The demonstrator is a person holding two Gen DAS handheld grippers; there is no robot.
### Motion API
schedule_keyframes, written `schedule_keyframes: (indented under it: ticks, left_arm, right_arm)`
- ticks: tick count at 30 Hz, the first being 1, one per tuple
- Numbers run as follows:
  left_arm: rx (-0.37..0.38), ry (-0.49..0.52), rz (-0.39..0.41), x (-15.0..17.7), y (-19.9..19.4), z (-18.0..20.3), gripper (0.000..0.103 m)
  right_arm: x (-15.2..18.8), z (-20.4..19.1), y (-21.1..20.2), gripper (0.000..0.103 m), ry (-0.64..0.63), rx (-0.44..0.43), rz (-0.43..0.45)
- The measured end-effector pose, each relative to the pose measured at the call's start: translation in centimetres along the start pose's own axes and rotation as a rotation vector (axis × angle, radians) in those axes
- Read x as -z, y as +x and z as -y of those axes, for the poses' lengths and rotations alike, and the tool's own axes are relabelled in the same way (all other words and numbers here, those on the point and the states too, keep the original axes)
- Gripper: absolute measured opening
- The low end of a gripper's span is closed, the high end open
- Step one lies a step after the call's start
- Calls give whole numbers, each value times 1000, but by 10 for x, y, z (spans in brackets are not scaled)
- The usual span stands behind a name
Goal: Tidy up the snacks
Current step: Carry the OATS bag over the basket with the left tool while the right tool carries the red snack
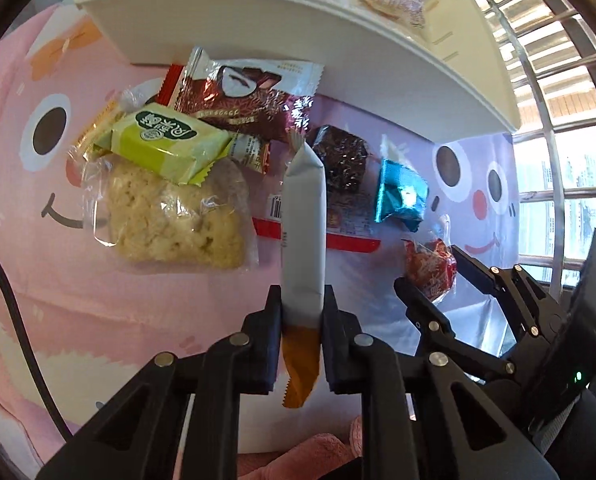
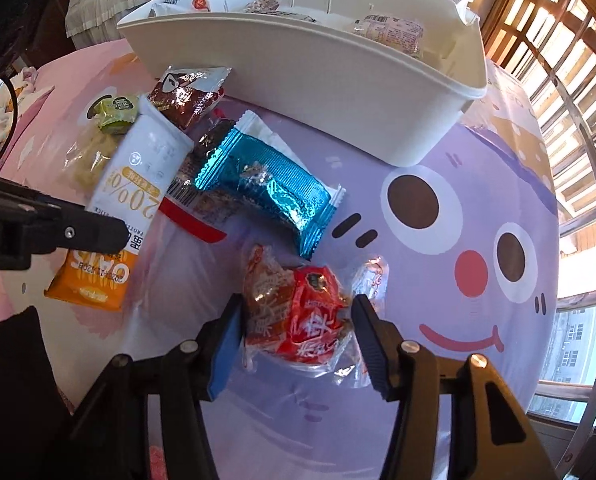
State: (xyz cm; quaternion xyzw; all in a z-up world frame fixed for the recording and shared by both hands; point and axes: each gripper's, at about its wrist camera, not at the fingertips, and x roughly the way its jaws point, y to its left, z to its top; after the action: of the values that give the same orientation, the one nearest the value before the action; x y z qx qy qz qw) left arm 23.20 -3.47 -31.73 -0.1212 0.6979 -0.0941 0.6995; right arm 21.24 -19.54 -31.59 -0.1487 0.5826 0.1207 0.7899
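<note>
While my left gripper [image 1: 301, 312] pinches the oat bar [image 1: 302, 236], the bar's long axis runs straight away from the camera, white end pointing toward the bin [image 1: 338, 92] and orange end tucked back between the jaws. Both pads press on it near the line where white meets orange, and the jaws have just been closing onto it. In my right view the same bar [image 2: 137, 184] lies on a slant, white end up toward the bin, orange end down to the left.

Left of the bar I see a rice cake [image 1: 173, 216] in clear wrap on the pink cloth [image 1: 57, 300], with a green pack [image 1: 165, 144] lying on its top edge. Above them a brown pack [image 1: 237, 96] touches the bin's wall. Right of the bar sit a dark brownie [image 1: 342, 156] and a blue pack [image 1: 400, 196], near each other but apart.

Further right, my right gripper [image 2: 298, 328] straddles the red pack [image 2: 298, 320] on the purple part of the cloth. Its jaws have just been narrowing; the left pad looks to be touching the wrapper, but I cannot tell whether they truly clamp it. The red pack's long axis runs across the jaws
</note>
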Motion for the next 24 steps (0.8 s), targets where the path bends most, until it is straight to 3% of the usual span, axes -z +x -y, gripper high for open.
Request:
schedule_keyframes:
  ticks: [15,24]
  left_arm:
    - [59,201,30,8,-67,5,15]
    - [111,314,46,-13,-121,26,15]
  right_arm:
    - [4,8,-43,54,132,50,11]
    - [-19,26,-93,55,218,117,129]
